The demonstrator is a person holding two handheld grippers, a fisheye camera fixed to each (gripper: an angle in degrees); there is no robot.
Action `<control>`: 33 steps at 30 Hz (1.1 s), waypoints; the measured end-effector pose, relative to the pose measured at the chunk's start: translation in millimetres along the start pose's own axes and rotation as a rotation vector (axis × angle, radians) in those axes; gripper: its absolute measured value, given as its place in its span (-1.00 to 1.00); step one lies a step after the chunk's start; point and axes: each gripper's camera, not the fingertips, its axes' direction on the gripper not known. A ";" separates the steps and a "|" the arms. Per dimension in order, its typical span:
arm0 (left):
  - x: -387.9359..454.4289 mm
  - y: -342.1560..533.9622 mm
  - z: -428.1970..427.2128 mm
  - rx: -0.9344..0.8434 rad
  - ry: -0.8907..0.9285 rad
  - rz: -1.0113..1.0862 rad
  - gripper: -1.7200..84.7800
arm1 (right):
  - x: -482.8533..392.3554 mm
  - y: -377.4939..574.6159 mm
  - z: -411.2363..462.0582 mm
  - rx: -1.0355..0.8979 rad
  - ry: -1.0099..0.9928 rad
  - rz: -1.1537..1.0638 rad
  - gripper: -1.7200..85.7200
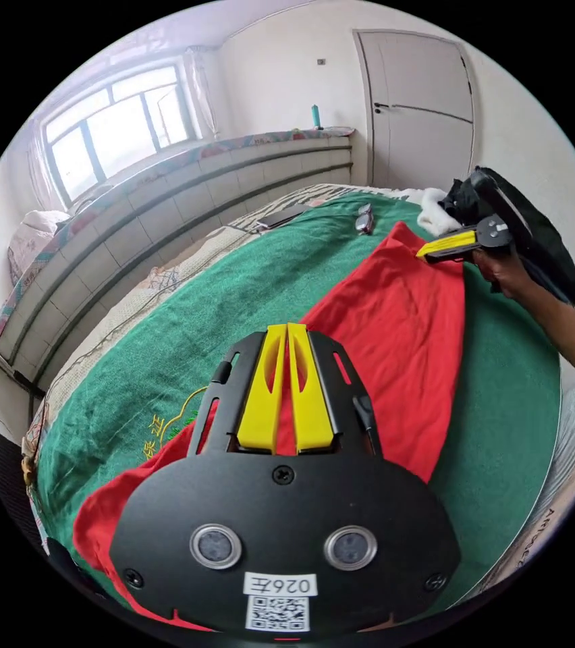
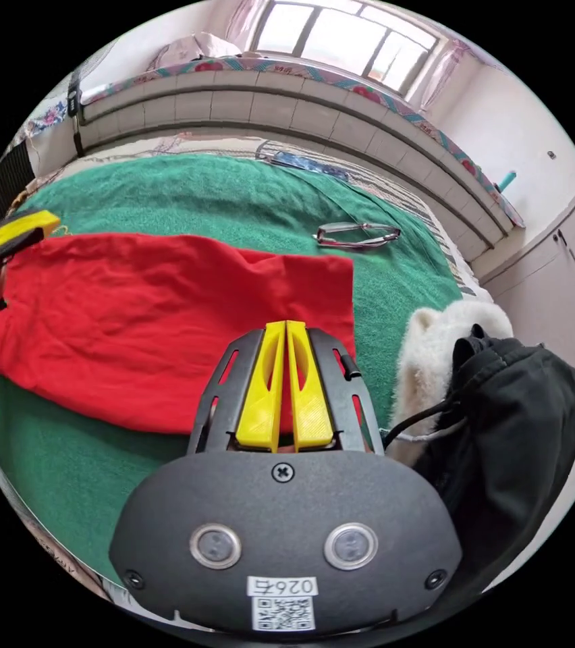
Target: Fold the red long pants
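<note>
Looking down past our left gripper (image 1: 287, 331), we see its yellow jaws pressed together with the red pants (image 1: 395, 337) right under them; whether any cloth is pinched between the tips we can't tell. The pants lie spread flat on a green blanket (image 1: 186, 337), stretching away from this gripper toward our right gripper (image 1: 436, 248), which sits at the far end of the fabric with a hand (image 1: 510, 270) behind it.

From the right gripper view, our right gripper (image 2: 286, 327) has its jaws together too, hovering over the near edge of the pants (image 2: 132, 317), and again a grip on the cloth isn't clear. A pair of glasses (image 2: 358, 235) rests on the blanket (image 2: 200, 196) just beyond the pants. Beside this gripper there's a fluffy white thing (image 2: 429, 358) and a black bag (image 2: 517, 418).
</note>
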 end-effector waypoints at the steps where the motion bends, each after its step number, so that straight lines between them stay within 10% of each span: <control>1: 3.9 0.5 4.2 -0.017 -0.019 0.022 -0.98 | 0.4 0.6 0.5 0.008 -0.007 0.003 -0.98; 11: -27.8 13.8 8.0 -0.186 -0.115 -0.034 -0.98 | 4.3 -7.5 5.3 -0.017 0.269 0.001 -0.98; 19: -67.1 181.2 -62.7 -0.318 -0.615 -0.199 -0.98 | -25.3 32.2 -5.9 0.079 -0.001 -0.154 -0.98; 33: -61.8 190.1 -146.6 0.085 -0.235 -0.379 -0.98 | 86.2 95.3 -60.9 0.092 -0.127 0.170 -0.98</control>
